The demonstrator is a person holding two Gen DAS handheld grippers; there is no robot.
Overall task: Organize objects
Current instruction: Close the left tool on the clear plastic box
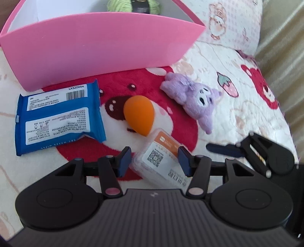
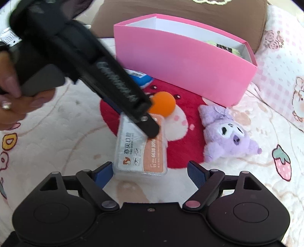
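Note:
A clear plastic box with an orange and white label lies on the bedspread and also shows in the right wrist view. My left gripper is open, its pads on either side of the box, a gap showing on each side. My right gripper is open and empty just in front of the box. An orange sponge egg, a blue wipes pack and a purple plush toy lie nearby. A pink box stands behind them with green yarn inside.
The patterned bedspread ends at a beige edge on the right. A brown cushion lies behind the pink box. The left gripper's body and the hand holding it cross the right wrist view.

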